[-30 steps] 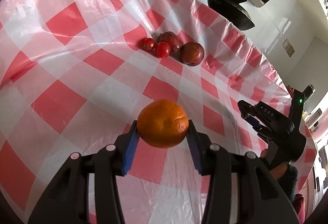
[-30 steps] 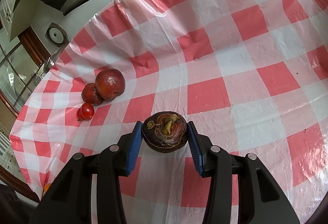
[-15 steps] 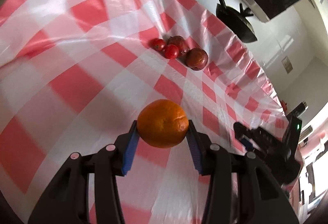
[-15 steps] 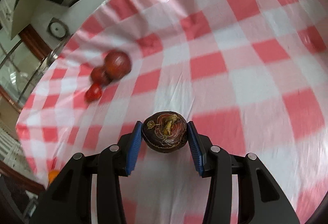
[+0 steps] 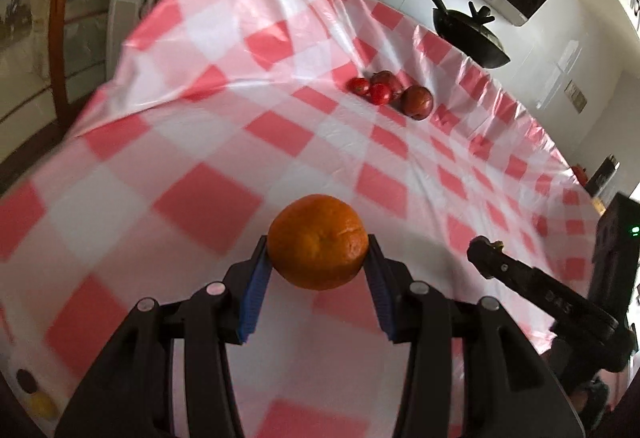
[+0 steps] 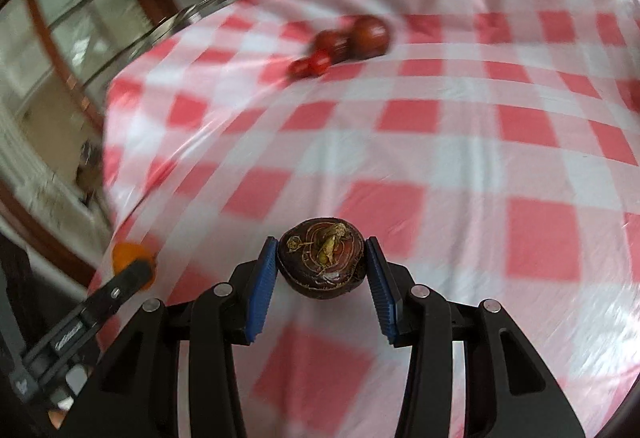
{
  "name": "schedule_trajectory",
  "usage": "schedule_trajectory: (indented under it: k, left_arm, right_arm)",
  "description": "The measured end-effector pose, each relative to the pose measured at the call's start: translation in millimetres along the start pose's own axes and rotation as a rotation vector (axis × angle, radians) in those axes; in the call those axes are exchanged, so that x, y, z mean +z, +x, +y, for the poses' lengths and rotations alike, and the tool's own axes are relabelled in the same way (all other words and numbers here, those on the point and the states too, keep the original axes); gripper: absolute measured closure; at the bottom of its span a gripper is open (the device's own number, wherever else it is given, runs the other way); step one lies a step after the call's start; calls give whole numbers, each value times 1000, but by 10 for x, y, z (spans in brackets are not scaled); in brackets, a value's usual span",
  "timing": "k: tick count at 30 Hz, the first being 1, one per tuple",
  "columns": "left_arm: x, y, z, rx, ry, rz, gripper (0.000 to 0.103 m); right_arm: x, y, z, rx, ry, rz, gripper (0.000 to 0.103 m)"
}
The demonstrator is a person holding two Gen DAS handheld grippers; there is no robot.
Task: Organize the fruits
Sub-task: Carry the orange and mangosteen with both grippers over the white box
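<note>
Fruit is in three places: one piece in each gripper and a small cluster on the tablecloth. An orange sits clamped between the blue pads of the left gripper, lifted clear of the red-and-white checked cloth. A dark purple-brown round fruit, its dried stem end facing the camera, is clamped the same way in the right gripper, also off the cloth. The cluster lies far ahead of both, toward the far side of the table: two small red tomatoes and two larger dark red round fruits, touching or nearly touching one another. From the left gripper the cluster lies ahead and slightly to the right; from the right gripper it lies ahead and almost straight on, a little to the left, though that view is blurred. Both held fruits are roundish, so neither has a long axis to line up. The two grippers are side by side at the near side of the table, each visible at the edge of the other's view, and both look well apart from the cluster; I cannot tell which is nearer. In the left view's bottom left corner, two small round things, one dark and one yellow, are too small to identify. Beyond the table's far edge sits a black pan.
</note>
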State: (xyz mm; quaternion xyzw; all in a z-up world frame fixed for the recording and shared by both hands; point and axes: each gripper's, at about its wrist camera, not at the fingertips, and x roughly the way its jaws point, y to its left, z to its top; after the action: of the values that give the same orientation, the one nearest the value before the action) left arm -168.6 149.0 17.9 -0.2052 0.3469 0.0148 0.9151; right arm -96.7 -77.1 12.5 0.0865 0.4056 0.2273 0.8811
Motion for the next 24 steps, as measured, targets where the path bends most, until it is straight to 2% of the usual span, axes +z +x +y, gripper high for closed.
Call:
schedule_trajectory:
  k: [7, 15, 24]
  left_arm:
    - [-142, -324, 330, 58, 17, -21, 57]
    - [-288, -673, 661, 121, 39, -42, 57]
    - [-461, -1152, 1137, 170, 6, -101, 57]
  right_arm:
    - [-308, -64, 606, 39, -163, 27, 59]
    - [-551, -113, 1023, 77, -285, 43, 59]
    - [-919, -179, 1660, 192, -489, 47, 59]
